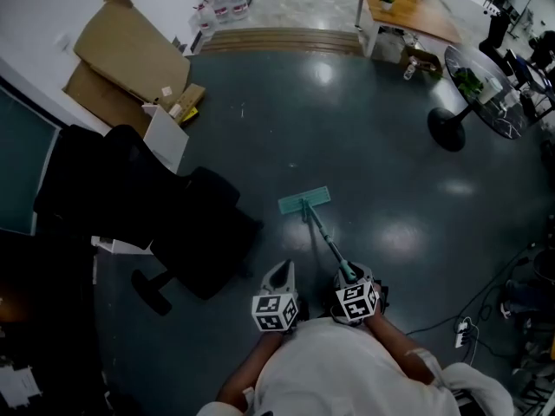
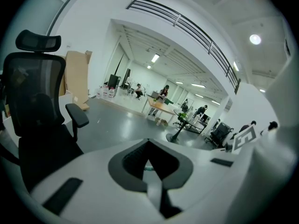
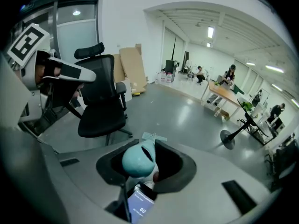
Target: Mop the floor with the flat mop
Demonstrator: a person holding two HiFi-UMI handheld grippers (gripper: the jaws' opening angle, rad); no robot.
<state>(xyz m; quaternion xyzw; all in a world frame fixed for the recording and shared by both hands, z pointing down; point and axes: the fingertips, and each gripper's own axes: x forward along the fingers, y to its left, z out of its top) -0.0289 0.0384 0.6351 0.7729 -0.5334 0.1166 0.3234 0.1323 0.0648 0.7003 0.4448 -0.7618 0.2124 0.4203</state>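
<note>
The flat mop lies with its teal head (image 1: 304, 201) flat on the dark floor ahead of me, and its thin handle (image 1: 326, 239) slants back to my right gripper (image 1: 349, 276). That gripper is shut on the handle's rounded teal top end (image 3: 138, 159); in the right gripper view the mop head (image 3: 154, 136) shows just beyond it. My left gripper (image 1: 282, 273) hangs beside the right one, a little left of the handle and apart from it. Its jaws meet with nothing between them (image 2: 149, 164).
A black office chair (image 1: 173, 224) stands close on the left. Flattened cardboard (image 1: 130, 59) and a white box (image 1: 165, 133) lean by the left wall. A round table base (image 1: 447, 128) and wooden table (image 1: 408, 7) are far right; cables and a power strip (image 1: 462, 332) lie near right.
</note>
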